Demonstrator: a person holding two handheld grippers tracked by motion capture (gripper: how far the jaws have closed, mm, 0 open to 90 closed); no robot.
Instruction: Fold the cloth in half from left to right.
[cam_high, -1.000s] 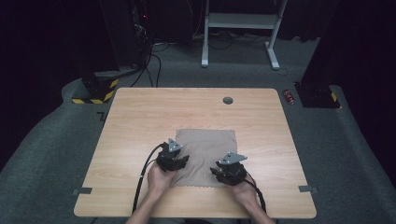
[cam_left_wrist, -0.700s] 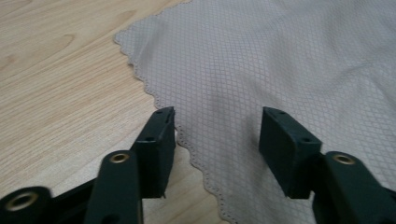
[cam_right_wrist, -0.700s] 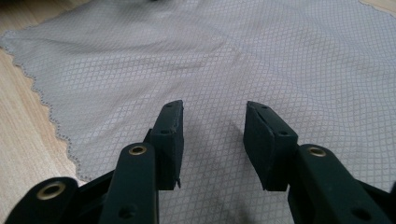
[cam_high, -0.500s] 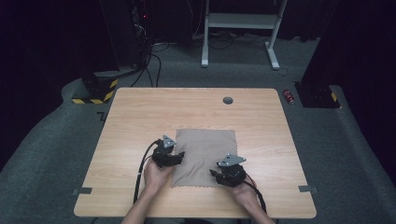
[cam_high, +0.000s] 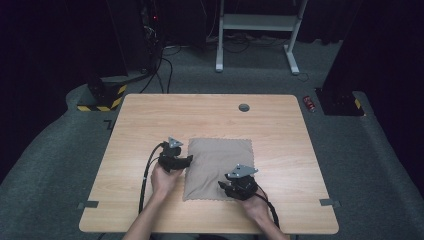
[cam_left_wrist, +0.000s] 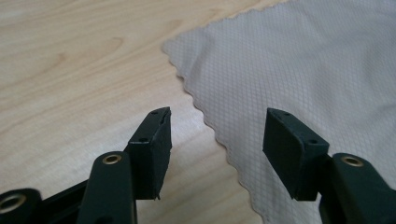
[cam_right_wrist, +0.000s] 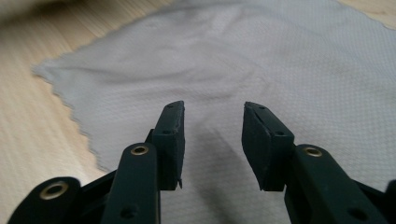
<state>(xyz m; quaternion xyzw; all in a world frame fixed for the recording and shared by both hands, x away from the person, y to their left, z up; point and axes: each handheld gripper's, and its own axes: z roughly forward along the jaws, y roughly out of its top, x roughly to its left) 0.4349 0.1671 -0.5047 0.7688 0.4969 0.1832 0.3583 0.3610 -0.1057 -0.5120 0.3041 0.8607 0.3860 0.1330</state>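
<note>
The cloth (cam_high: 219, 167), a grey-brown square with a scalloped edge, lies flat on the wooden table (cam_high: 140, 120), in the half nearer to us and roughly centred between the table's sides. Around it we see little else on the tabletop: a small round grommet (cam_high: 244, 107) sits well apart from the cloth near the far edge, and bare wood runs all round the fabric. Off the table, a red can (cam_high: 310, 103) lies on the grey carpet by the far right corner, a yellow-and-black striped base (cam_high: 100, 102) stands near the far left corner, and a white frame (cam_high: 257, 30) stands further back. Nothing lies on top of the cloth or between it and our grippers.

Our left gripper (cam_high: 186, 160) sits at the cloth's left edge; in the left gripper view (cam_left_wrist: 217, 140) its jaws stand wide apart, one pad over bare wood and the other over the fabric, with the scalloped edge running between them, and they clasp nothing. Our right gripper (cam_high: 225, 186) hangs over the cloth's near right part; in the right gripper view (cam_right_wrist: 212, 140) its jaws are parted more narrowly, above the weave, holding nothing. We cannot tell whether either touches the cloth.

We can read no writing or labels anywhere.
</note>
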